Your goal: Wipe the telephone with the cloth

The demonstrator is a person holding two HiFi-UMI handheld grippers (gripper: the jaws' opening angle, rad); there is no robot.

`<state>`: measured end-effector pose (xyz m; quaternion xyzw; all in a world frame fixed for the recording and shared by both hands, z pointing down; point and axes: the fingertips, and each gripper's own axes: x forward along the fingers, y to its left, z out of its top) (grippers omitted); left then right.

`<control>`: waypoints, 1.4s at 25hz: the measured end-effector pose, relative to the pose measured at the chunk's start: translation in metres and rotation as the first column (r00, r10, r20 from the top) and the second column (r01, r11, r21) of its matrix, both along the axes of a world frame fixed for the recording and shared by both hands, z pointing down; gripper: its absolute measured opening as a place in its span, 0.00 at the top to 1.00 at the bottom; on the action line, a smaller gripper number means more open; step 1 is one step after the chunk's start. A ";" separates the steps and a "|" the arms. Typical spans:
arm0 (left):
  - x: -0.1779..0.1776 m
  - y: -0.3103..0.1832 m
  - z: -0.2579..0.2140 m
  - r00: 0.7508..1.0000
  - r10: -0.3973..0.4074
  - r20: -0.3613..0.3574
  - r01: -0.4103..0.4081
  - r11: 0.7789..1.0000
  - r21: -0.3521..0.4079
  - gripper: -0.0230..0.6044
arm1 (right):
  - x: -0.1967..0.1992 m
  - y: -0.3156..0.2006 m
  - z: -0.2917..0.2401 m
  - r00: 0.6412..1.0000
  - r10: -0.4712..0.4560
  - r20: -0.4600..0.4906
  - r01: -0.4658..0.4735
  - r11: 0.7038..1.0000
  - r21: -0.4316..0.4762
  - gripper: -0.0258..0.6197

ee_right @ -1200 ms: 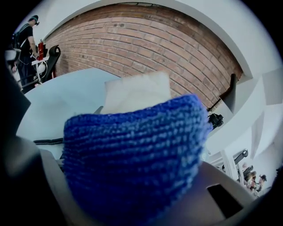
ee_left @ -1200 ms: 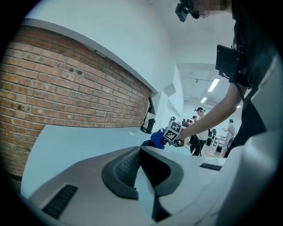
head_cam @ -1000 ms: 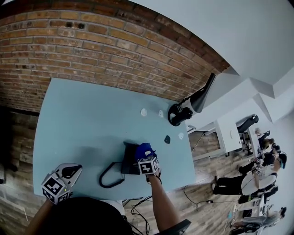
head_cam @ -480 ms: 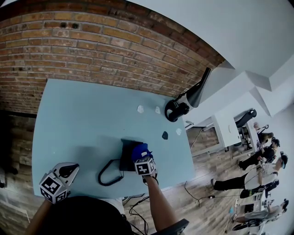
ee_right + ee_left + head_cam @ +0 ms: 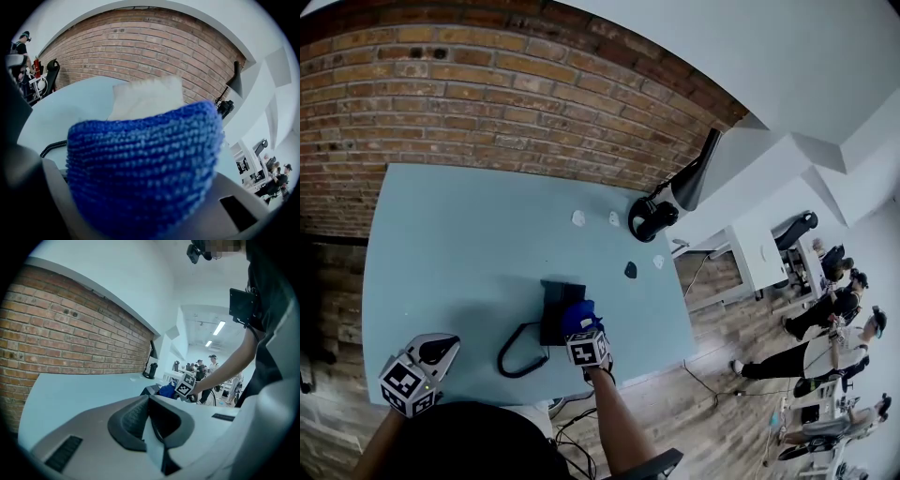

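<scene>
1. Fingers of the right gripper (image 5: 580, 325) are clamped on the blue cloth (image 5: 578, 314), which bulges out between them and fills most of the right gripper view.
2. The left gripper (image 5: 150, 419) has its dark pads pressed together with nothing between them. It hangs over the near left corner of the pale blue table (image 5: 441, 244), well apart from the cloth.
3. The cloth rests against the near right part of the black telephone (image 5: 556, 300), which stands on the table close to its near edge.
4. The telephone's black cord (image 5: 514, 361) lies in a loop on the tabletop just to its left.
5. Farther across the table lie a few small white scraps (image 5: 578, 217) and one dark scrap (image 5: 630, 270).
6. A black lamp (image 5: 661, 211) stands at the table's far right corner.
7. A brick wall (image 5: 487, 84) runs along the table's far side.
</scene>
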<state>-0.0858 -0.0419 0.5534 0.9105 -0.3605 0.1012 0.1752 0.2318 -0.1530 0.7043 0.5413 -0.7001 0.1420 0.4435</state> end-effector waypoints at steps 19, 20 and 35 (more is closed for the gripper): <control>0.006 0.002 0.002 0.999 0.035 -0.002 -0.035 0.999 -0.023 0.98 | -0.005 0.037 0.018 1.000 0.016 0.019 -0.015 0.999 -0.031 0.85; 0.007 0.002 0.003 0.999 0.038 -0.002 -0.038 0.999 -0.023 0.98 | -0.006 0.040 0.019 1.000 0.016 0.019 -0.015 0.999 -0.032 0.85; 0.007 0.003 0.004 0.999 0.048 -0.003 -0.048 0.998 -0.029 0.98 | 0.010 0.001 -0.073 0.951 0.057 0.304 -0.036 0.997 -0.075 0.83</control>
